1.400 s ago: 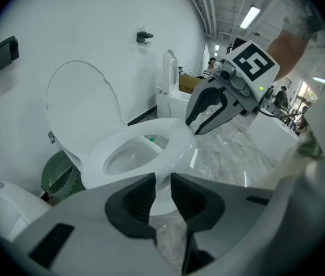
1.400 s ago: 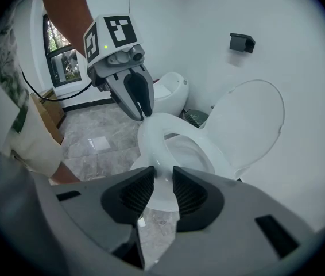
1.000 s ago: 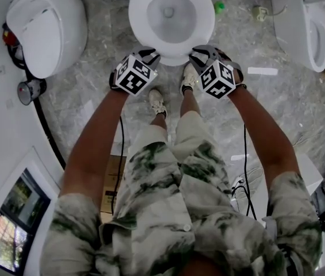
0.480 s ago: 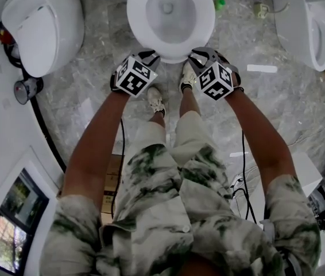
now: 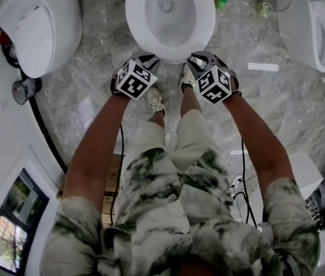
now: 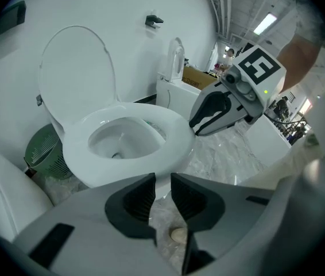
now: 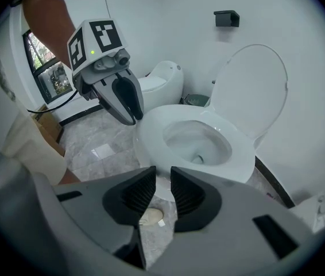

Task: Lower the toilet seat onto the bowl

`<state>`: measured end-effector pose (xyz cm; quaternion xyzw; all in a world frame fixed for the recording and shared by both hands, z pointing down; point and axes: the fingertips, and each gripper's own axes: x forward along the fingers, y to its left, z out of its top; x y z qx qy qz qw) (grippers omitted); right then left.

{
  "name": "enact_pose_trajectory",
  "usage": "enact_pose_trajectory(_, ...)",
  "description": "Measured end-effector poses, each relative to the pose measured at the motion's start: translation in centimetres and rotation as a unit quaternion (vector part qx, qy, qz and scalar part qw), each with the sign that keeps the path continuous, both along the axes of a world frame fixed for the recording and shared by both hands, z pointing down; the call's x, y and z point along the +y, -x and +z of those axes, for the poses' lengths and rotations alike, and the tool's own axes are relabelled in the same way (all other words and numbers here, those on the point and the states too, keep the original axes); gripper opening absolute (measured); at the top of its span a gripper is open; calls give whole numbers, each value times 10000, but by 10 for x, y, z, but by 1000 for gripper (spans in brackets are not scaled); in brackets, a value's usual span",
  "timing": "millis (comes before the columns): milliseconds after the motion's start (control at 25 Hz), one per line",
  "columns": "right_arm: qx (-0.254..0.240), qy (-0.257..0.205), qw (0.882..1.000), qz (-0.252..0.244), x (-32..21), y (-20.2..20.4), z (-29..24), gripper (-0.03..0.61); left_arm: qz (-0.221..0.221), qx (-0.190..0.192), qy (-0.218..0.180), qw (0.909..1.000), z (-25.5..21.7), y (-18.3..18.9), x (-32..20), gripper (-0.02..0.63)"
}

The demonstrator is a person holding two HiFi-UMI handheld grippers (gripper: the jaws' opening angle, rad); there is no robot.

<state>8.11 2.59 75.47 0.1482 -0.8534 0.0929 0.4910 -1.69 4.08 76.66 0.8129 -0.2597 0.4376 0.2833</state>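
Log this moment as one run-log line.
left gripper: jaws narrowly apart, empty, before bowl front | right gripper: same | toilet seat: down on bowl | lid: upright

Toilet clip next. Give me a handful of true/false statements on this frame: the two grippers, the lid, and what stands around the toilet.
1. The left gripper and the right gripper are both near the front rim of the toilet bowl. True.
2. The left gripper is clamped on the rim. False: its jaws stand slightly apart, with only floor showing between them.
3. The lid stands upright behind the bowl. True.
4. The right gripper holds a brush. False: nothing is between its jaws.
5. A green basket stands beside the toilet. True.
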Motion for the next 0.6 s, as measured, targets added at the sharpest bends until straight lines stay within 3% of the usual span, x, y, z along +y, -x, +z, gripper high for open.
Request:
enact_pose_trajectory(160, 19, 18, 10000, 65, 2, 0, 15, 101, -39, -6, 75, 10000, 15, 1, 4, 100)
enact_pose_trajectory(360, 20, 291, 9994, 164, 1, -3, 38, 146, -13, -18, 206, 9998, 38, 1, 10, 100)
enact_pose_trajectory(600, 85, 447, 9986, 282, 8, -5, 66, 137, 13, -31, 311, 9995, 63, -2, 17, 100)
